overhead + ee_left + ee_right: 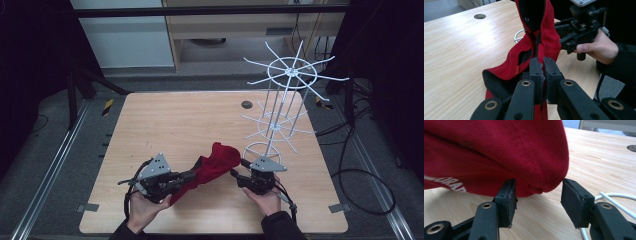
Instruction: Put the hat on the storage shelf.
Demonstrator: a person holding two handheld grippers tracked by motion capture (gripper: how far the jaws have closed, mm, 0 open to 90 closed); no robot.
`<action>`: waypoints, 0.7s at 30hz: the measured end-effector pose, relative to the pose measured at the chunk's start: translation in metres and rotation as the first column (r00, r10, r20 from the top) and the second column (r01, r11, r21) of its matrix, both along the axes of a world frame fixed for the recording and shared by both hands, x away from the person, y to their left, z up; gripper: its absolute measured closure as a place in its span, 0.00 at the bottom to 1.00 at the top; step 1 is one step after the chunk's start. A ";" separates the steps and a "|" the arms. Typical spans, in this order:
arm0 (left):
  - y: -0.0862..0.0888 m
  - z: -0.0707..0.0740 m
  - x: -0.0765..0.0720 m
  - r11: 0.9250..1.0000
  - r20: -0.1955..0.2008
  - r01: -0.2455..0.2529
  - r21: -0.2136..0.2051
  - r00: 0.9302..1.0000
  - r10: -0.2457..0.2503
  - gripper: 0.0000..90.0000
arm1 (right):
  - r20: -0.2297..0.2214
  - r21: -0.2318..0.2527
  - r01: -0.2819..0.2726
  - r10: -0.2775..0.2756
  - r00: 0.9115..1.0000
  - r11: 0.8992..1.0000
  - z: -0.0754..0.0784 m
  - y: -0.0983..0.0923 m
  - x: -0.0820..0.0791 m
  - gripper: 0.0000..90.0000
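Observation:
A red cap [214, 161] with a black lining lies partly raised over the front middle of the wooden table [170, 120]. My left gripper [192, 175] comes in from the left and is shut on the cap's rim; in the left gripper view the jaws [543, 67] pinch the red fabric [547, 37]. My right gripper [239, 168] is at the cap's right side, open. Its own view has the cap's rounded crown [499, 152] just beyond the gripper [537, 192], the pads not pressing on it. The left gripper view also catches the right gripper [562, 33] in a hand.
A white wire rack [287, 100] with spoked rings on a thin pole stands at the table's right, its base ring [616, 195] close beside my right gripper. A small round hole [246, 104] sits near the table's back edge. Cables lie on the floor at right.

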State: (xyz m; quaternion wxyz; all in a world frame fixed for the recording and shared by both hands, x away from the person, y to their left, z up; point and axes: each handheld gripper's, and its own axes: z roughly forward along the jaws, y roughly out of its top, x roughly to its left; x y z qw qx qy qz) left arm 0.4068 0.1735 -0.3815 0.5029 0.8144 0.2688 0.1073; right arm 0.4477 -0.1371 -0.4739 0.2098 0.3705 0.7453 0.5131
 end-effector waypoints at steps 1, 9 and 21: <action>0.000 0.000 -0.001 1.000 -0.004 0.005 -0.005 1.000 -0.005 0.96 | -0.002 0.000 0.002 -0.002 1.000 1.000 -0.001 0.000 0.001 0.55; 0.004 -0.001 0.002 1.000 -0.022 0.007 -0.025 1.000 -0.008 0.96 | 0.023 -0.029 -0.029 0.030 0.999 0.999 0.004 0.002 -0.001 0.81; 0.025 0.000 0.014 0.993 0.035 -0.117 -0.024 0.992 0.117 0.86 | 0.023 -0.044 -0.091 0.092 0.996 0.995 0.022 0.008 -0.013 0.91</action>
